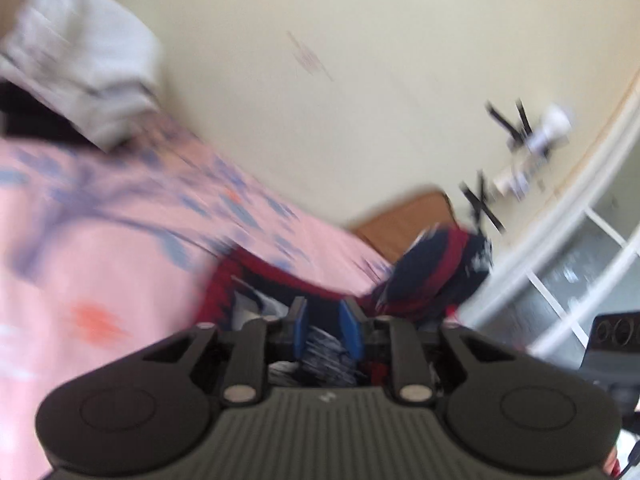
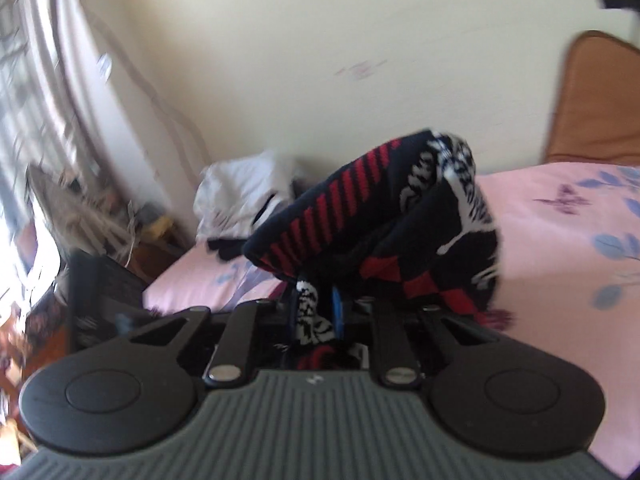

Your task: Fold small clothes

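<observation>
**Dark patterned garment hanging between two pairs of fingers, above the bed**

Right gripper (image 2: 320, 312): pinching a bunched edge of the garment (image 2: 400, 216), fingers nearly together on the black-and-white knit. Rising from the pinch and draping over to the right of those fingers, long axis tilting up and away. Left gripper (image 1: 326, 320): fingers spread only slightly, with cloth lying between them; gripping or merely straddling, impossible to tell through the blur. Running up and rightward from there, the same garment (image 1: 432, 276). Lying beyond and below both, the pink bedsheet (image 2: 560, 248); farther off, a white pile (image 2: 244, 196).
</observation>
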`<state>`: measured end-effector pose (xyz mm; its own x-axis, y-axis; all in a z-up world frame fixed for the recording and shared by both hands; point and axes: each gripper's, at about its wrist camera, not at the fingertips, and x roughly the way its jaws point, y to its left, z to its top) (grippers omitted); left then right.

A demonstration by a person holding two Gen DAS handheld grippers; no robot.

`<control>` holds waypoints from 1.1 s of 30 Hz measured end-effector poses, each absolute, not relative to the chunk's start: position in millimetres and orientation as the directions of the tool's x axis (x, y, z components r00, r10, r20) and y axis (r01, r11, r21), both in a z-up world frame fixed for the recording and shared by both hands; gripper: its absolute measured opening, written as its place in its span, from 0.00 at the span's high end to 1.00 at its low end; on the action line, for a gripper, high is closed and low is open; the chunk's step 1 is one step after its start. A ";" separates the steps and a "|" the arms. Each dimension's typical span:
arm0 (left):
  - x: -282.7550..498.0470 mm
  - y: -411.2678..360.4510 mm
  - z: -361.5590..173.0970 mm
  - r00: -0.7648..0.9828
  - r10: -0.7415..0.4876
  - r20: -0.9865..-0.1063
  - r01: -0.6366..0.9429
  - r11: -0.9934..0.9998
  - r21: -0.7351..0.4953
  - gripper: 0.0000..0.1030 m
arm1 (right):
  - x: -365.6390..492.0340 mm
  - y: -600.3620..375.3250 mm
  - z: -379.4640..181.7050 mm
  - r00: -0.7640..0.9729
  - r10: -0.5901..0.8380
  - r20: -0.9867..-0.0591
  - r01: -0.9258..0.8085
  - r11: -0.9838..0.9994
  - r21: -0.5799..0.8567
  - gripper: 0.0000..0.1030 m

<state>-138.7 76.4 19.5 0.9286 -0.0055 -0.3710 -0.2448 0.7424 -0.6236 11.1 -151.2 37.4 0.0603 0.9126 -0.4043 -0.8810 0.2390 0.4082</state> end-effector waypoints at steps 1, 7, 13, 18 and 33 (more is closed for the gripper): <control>-154.6 87.5 23.4 0.927 0.051 -0.371 -0.286 0.736 -0.614 0.78 | 3.7 -134.1 32.9 0.033 0.902 -0.430 -0.890 0.222 0.397 0.93; -187.1 109.6 25.7 0.931 0.123 -0.344 -0.326 0.707 -0.628 0.75 | -6.7 -64.6 -17.6 -0.001 0.818 -0.576 -0.923 0.221 0.315 0.93; -154.1 74.8 22.1 0.942 -0.010 -0.335 -0.209 0.765 -0.610 0.64 | 20.1 -115.4 -5.1 -0.177 0.870 -0.460 -0.864 0.087 0.497 0.60; -150.6 41.4 29.5 0.943 -0.034 -0.332 -0.165 0.819 -0.550 0.42 | 27.2 -193.3 40.5 -0.116 0.938 -0.327 -0.908 0.033 0.417 0.52; -176.0 27.4 23.5 0.882 0.081 -0.464 -0.284 0.877 -0.387 0.91 | 46.7 -71.0 29.4 0.115 0.879 -0.463 -0.980 0.178 0.094 0.63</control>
